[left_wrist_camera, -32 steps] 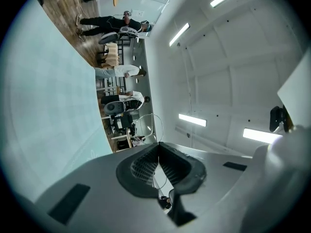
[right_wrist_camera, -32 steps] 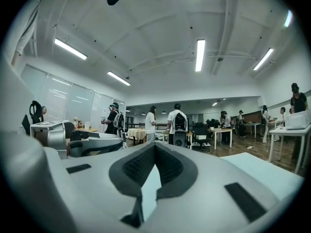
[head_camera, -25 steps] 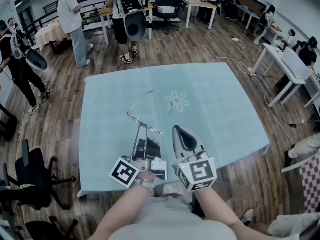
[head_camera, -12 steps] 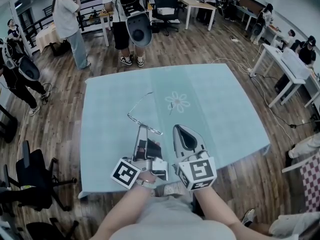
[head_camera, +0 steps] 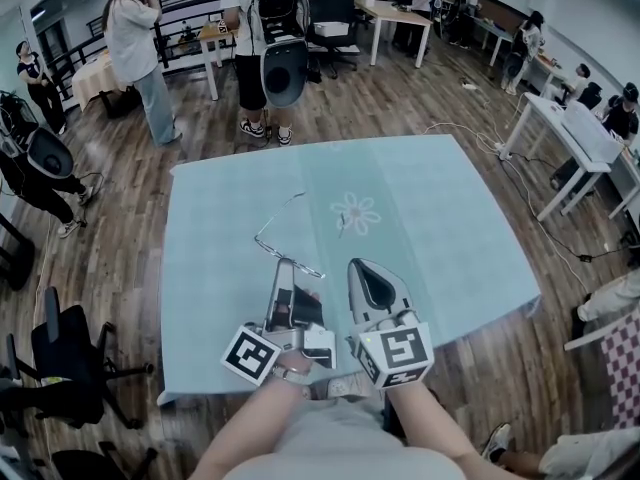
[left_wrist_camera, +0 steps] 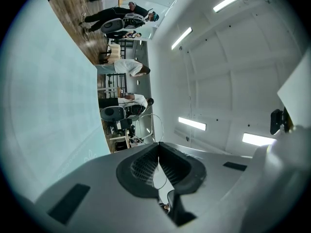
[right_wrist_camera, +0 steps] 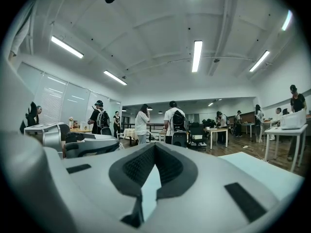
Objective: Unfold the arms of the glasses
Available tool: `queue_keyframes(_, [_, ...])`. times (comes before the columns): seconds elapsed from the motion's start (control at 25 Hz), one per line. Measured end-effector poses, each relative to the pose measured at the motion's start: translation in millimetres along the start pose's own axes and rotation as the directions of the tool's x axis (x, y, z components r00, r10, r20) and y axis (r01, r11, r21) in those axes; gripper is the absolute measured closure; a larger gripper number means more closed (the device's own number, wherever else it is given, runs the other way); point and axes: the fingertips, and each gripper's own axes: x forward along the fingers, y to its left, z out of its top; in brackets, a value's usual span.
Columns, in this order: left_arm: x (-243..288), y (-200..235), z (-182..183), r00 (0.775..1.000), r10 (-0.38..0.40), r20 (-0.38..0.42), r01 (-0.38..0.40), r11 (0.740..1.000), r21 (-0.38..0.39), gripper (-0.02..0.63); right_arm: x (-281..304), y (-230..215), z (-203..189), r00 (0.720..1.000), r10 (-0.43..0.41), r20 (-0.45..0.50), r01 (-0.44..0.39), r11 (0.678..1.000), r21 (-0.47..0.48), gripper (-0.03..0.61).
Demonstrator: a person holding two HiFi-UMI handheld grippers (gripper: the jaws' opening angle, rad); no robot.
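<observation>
Seen from above, a person holds two tongs side by side over a counter (head_camera: 440, 218) covered in a pale blue cloth. The left tongs (head_camera: 284, 265) are closed on thin wire-rimmed glasses (head_camera: 283, 249). One rim runs between their pads (left_wrist_camera: 141, 166), and a lens loop rises just beyond the tips. The rest of the frame lies ahead and to the left of them, one arm stretching away. The right tongs (head_camera: 357, 266), just beside the left, are closed and hold nothing.

Pale blue tablecloth (head_camera: 440, 228) w/ 1 white flower (head_camera: 356, 212), silver-wire glasses (head_camera: 290, 251), brown wood-grain floor (head_camera: 120, 228).
</observation>
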Motion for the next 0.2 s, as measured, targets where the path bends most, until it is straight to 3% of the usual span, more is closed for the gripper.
queue_keyframes(0.2, [2.5, 2.8, -3.9, 1.0, 0.001, 0.0, -0.001, 1.0, 0.002, 0.601, 2.7, -2.4, -3.0, 1.0, 0.005, -0.001, -0.005, 1.0, 0.006, 0.572])
